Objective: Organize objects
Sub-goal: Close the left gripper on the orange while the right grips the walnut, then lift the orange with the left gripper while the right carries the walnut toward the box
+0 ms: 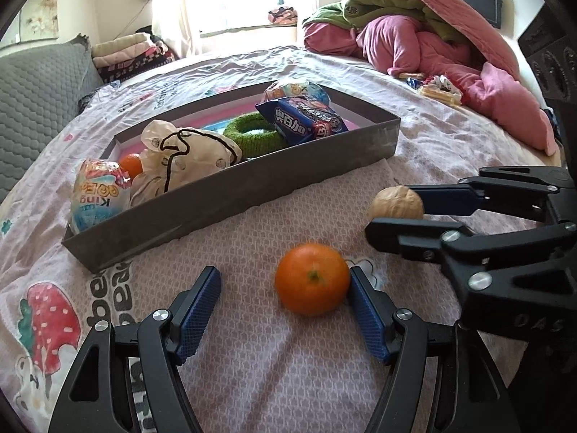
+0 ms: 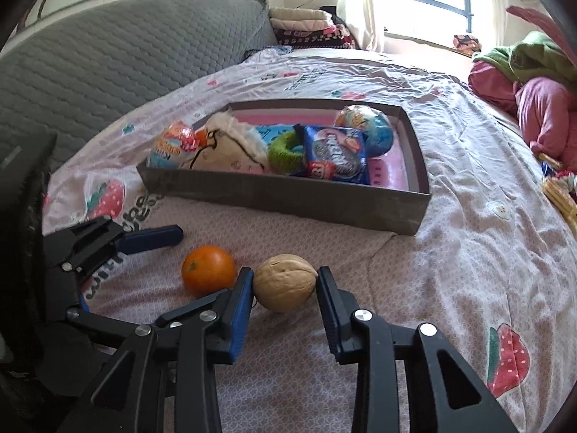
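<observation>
Left wrist view shows the left claw (image 1: 285, 285) with its jaws spread wide over the bedspread (image 1: 450, 144); the orange (image 1: 312, 278) lies between them, touching the right-hand pad and well apart from the other. Just beyond, the right claw (image 2: 285, 281) has the walnut (image 2: 285, 281) between its blue pads: both pads sit against the shell, clamped on it, with the nut resting on the bed. Behind both fruits stands the grey box (image 1: 252, 195), holding a blue biscuit packet (image 1: 303, 119) printed with Chinese characters, a green fuzzy ring (image 1: 252, 133), a cream drawstring pouch (image 1: 187, 151), two foil-wrapped balls and a second orange (image 1: 131, 166) mostly hidden behind a wrapper reading "King". Lettering on the bedspread near the box is partly covered and unreadable. Pink and green bedding (image 1: 414, 36) is heaped at the far side.
</observation>
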Motion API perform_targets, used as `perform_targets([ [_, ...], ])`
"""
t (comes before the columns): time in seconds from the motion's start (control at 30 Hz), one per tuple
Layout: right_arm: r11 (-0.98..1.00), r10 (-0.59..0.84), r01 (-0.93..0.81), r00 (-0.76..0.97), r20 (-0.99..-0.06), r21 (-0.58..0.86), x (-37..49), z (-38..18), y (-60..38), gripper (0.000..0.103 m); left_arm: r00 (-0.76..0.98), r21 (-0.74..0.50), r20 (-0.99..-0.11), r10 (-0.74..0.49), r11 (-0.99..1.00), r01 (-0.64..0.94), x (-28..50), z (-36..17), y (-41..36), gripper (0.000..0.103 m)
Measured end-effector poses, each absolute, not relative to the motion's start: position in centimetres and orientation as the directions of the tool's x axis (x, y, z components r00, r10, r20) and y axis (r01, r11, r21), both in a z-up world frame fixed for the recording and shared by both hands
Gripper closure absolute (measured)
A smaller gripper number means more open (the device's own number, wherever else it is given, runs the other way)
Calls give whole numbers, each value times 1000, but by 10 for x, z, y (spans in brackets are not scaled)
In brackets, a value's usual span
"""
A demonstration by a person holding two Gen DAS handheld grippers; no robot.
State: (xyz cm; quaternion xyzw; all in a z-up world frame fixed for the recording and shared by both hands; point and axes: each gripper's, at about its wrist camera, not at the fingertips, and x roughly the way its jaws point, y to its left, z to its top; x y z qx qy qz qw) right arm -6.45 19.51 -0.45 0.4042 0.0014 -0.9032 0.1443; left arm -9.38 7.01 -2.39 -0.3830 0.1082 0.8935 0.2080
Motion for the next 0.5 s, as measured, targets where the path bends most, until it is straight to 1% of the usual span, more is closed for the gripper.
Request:
perform_targets([
  [0.07,-959,-269,246,-638,-721,141,-66,-3,201,67,-617,18,-728,300,-890,-455,-97,-25,69,32],
  [0.1,-959,-274,240,-640,-718,151,-66,-2,204,67,-614,6,-725,311,-890,-457,-98,-24,69,38],
  [0.13,-960,-275,229,-644,-714,163,-67,-1,207,67,-612,-4,-723,321,-887,-461,-98,-24,69,48],
  [0.17,-961,-272,220,-648,-711,167,-67,-1,209,67,-610,-10,-721,329,-885,-466,-98,-23,69,54],
  [0.2,-962,-268,214,-652,-710,166,-67,0,211,67,-609,-11,-720,333,-883,-470,-97,-22,69,65],
  [0.3,-962,-271,198,-662,-699,185,-68,2,216,67,-604,-8,-724,333,-880,-475,-96,-21,70,65],
  [0.5,-964,-267,181,-674,-689,197,-69,4,221,67,-590,-54,-722,360,-881,-471,-96,-17,64,65],
])
